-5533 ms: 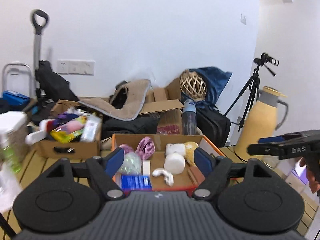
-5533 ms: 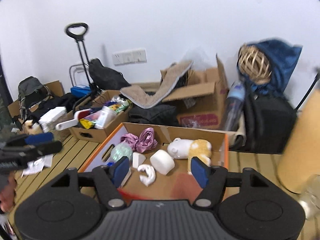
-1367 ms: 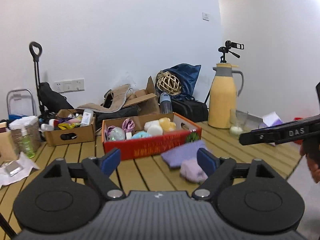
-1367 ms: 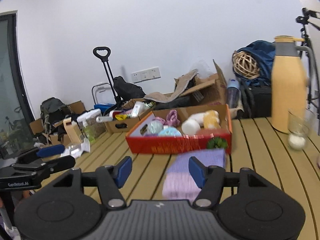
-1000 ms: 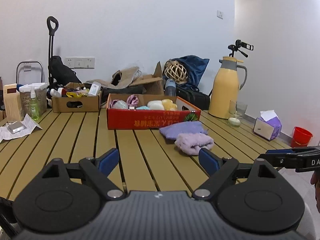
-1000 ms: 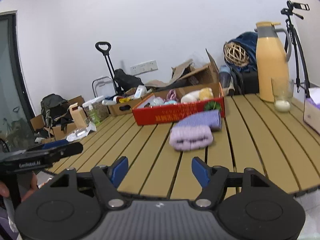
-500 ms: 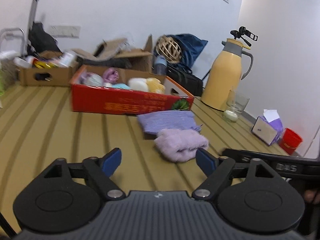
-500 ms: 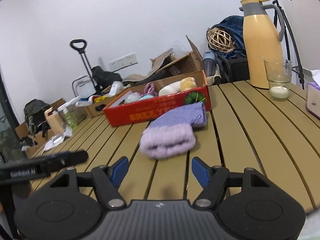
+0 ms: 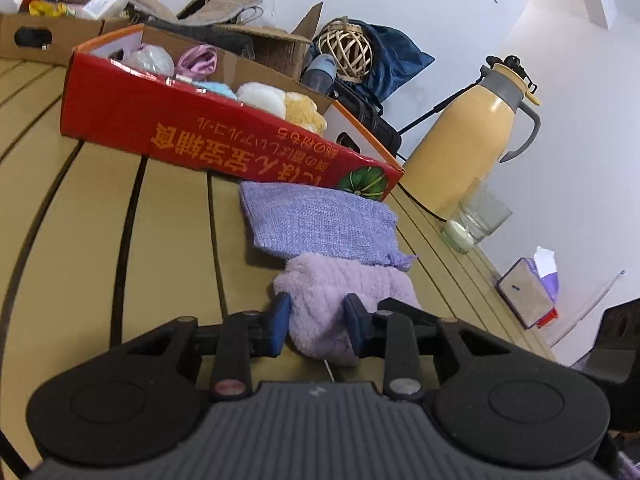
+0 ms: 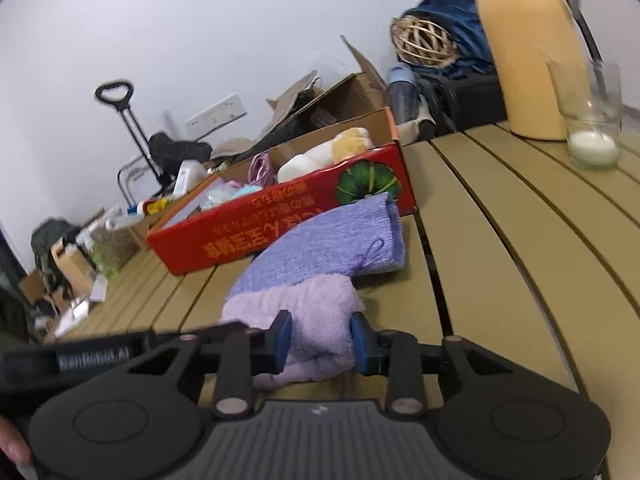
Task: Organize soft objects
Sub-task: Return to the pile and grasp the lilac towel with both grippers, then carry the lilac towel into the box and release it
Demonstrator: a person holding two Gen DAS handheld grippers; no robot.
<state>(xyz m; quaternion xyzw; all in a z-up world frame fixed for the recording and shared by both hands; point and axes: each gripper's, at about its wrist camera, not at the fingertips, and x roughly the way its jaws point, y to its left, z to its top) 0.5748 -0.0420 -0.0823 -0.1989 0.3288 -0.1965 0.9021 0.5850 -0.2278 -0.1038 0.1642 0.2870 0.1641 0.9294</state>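
Both your hand-held grippers are closing on the fluffy lilac cloth (image 9: 344, 300) at the bench's (image 9: 120, 240) near edge. Your left hand-held gripper (image 9: 316, 326) has its left end between the pads, your right hand-held gripper (image 10: 320, 338) its right end. The cloth's long axis runs across, and the red box (image 9: 200, 132) sits straight beyond.

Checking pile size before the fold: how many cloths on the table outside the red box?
2. Fluffy lilac towel nearest, between both grippers' fingers; flat purple cloth behind it, against the red box. Nothing visibly hidden under them.
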